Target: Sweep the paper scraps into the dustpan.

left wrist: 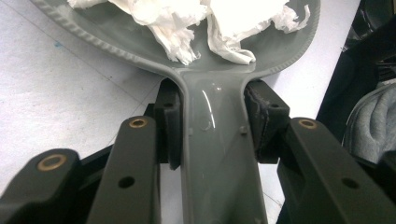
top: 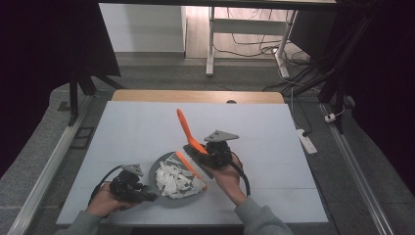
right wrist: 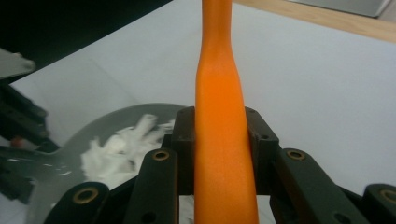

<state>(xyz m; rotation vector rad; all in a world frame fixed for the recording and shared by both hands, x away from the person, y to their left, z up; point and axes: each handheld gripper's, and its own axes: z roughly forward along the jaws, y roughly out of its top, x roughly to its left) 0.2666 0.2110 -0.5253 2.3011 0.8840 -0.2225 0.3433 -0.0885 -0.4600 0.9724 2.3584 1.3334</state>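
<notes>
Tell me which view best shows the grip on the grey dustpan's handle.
Left gripper view: both pads press the sides of the grey dustpan handle, close up. High view shows the left gripper at the pan's edge, small and dark. Right gripper view catches the pan bowl, handle blurred.

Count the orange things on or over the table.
2. One orange handle is clamped in the right tool, rising above the table. One orange strip lies across the grey dustpan's right edge beside the white paper scraps. Others may be hidden.
</notes>
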